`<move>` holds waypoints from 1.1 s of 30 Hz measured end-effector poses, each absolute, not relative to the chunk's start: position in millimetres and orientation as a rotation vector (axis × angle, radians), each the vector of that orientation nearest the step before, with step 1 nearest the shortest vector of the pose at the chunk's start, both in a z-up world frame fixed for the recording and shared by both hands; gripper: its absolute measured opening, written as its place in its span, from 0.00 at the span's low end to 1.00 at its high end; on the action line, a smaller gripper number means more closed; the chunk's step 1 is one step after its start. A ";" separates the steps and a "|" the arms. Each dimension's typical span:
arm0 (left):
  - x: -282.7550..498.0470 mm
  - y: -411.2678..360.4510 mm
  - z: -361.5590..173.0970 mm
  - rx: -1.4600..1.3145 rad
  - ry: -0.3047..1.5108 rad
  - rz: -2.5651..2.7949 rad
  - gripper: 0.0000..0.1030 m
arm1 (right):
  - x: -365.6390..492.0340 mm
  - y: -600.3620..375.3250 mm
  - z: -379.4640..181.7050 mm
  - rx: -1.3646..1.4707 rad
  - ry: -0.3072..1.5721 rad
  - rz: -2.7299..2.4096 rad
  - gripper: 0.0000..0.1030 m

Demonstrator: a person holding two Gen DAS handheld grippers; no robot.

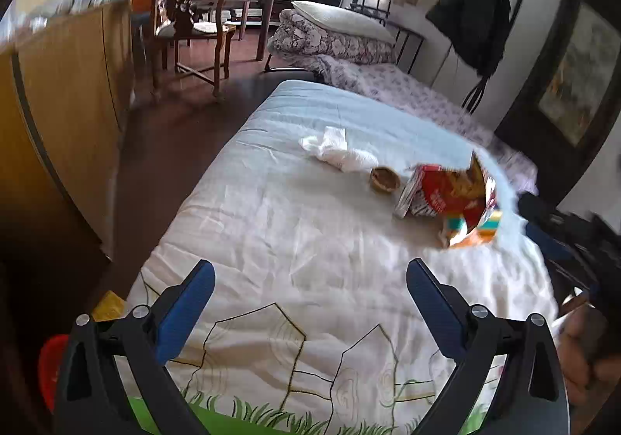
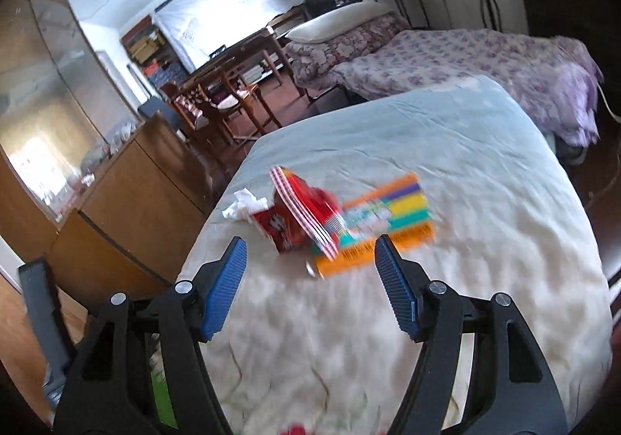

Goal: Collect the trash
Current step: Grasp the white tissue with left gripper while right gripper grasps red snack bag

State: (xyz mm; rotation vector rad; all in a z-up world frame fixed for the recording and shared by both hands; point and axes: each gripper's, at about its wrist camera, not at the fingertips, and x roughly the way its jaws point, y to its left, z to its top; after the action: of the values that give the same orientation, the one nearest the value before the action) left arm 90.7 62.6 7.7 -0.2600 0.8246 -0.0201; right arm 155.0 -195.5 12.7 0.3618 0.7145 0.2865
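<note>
Right hand-held gripper (image 2: 310, 264): blue ribbed pads spread wide, nothing between them, aimed down over the bed toward the litter just ahead. Left hand-held gripper (image 1: 310, 287): likewise wide and empty, hanging over the near end of the white quilted bedspread with a fence-and-grass print (image 1: 295, 241).

Beyond the right pads, near but not touching: crumpled red snack bag with white stripes (image 2: 302, 210), lying partly over a flat carton with orange, yellow, green and purple bands (image 2: 392, 225). Left of the bag, a white crumpled tissue (image 2: 244, 204). From the left wrist view, between tissue and bag, a small round brown object (image 1: 384, 179), possibly a shell or cup; too blurred to name. All four on the middle of the bed, well apart from the left pads.

Judged step: the approach, nothing gathered yet. Next move likely calls for lowering the right pads around the upstanding edge of the red bag and closing on it alone, without dragging the carton; soft quilt underneath may give way, so a shallow pinch on the crinkled film seems safer. No bin or sack for the trash visible in either view.
</note>
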 end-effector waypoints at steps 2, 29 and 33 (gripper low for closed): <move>90.5 70.8 6.8 -0.307 0.821 -0.020 0.94 | 172.2 -182.1 13.2 0.315 0.712 0.290 0.70; 202.8 61.4 -4.3 -0.283 0.889 0.097 0.94 | 103.5 -246.4 -15.6 0.496 0.857 0.194 0.26; 234.7 54.0 -7.3 -0.324 0.886 0.074 0.94 | 101.2 -242.7 -20.6 0.496 0.879 0.196 0.28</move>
State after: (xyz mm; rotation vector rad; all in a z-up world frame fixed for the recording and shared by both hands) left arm 234.7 54.0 -7.3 -0.3245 0.8857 0.0739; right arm 101.2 -242.7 -20.6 0.4960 0.8789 0.1955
